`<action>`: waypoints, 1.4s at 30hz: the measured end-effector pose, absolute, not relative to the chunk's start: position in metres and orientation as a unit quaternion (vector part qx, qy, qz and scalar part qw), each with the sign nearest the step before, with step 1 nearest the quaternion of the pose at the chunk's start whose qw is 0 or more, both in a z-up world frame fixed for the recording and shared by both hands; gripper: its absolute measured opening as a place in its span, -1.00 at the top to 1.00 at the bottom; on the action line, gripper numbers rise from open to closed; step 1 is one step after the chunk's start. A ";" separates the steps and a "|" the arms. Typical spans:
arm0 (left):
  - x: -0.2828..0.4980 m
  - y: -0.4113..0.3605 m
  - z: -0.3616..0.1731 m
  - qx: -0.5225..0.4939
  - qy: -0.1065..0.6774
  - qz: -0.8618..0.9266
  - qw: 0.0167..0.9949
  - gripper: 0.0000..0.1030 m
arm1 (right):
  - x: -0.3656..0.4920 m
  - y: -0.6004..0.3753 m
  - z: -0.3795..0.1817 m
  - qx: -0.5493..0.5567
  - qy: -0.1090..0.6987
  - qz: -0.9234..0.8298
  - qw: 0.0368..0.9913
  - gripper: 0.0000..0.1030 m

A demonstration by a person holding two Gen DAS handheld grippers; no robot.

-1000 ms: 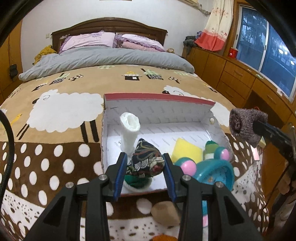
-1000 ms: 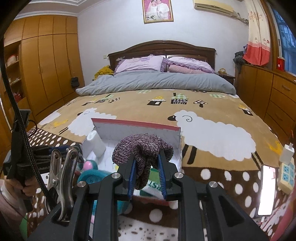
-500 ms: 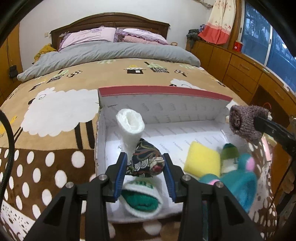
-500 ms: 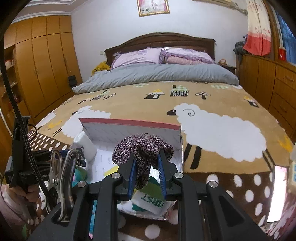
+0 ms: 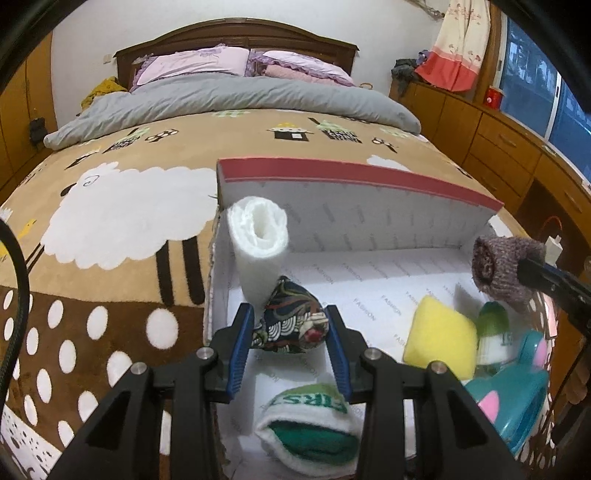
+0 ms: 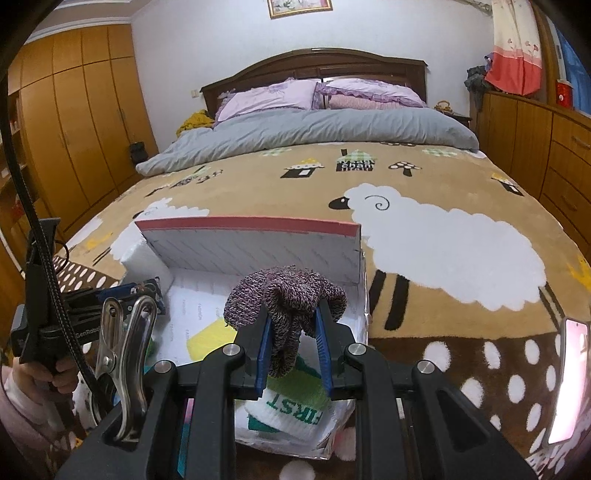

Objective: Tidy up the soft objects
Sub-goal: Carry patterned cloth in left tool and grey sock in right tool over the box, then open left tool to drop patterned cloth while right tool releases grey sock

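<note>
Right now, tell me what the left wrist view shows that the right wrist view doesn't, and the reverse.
Left wrist only: the left tool shut on a patterned pouch, and the open top of the white roll. Right wrist only: the wardrobe, a framed picture and a phone on the blanket. Both show the white box, the yellow sponge, the FIRST sock and the knit sock in the right tool.

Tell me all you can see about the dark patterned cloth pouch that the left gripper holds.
The dark patterned pouch is a small soft fabric bundle, dark navy with cream wave-like swirls and a few red and green patches. It looks stuffed and creased. The left gripper is shut on it, its blue pads pressing both sides. It hangs over the open white box, in front of the white roll.
</note>
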State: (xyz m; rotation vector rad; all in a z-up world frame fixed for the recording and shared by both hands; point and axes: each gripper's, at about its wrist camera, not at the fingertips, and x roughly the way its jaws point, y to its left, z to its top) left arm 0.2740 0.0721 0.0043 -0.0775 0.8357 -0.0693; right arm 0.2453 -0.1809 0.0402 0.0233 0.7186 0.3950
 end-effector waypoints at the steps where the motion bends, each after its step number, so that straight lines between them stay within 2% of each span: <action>1: 0.274 0.071 0.004 -0.034 0.405 -0.032 0.913 0.21 | 0.246 -0.180 0.039 0.012 0.351 0.191 0.916 0.56; 14: 0.271 0.069 0.007 -0.031 0.411 -0.032 0.910 0.20 | 0.257 -0.180 0.029 0.022 0.377 0.182 0.908 0.56; 16: 0.270 0.069 0.009 -0.028 0.411 -0.032 0.910 0.06 | 0.256 -0.180 0.029 0.019 0.376 0.177 0.909 0.46; 19: 0.266 0.069 0.015 -0.026 0.407 -0.032 0.913 -0.04 | 0.255 -0.182 0.031 0.018 0.371 0.172 0.913 0.36; 22: 0.261 0.068 0.020 -0.023 0.403 -0.032 0.915 -0.05 | 0.253 -0.187 0.034 0.031 0.364 0.169 0.915 0.25; 42: 0.207 0.073 0.048 -0.039 0.395 -0.038 0.917 -0.05 | 0.205 -0.184 0.057 0.018 0.341 0.190 0.921 0.16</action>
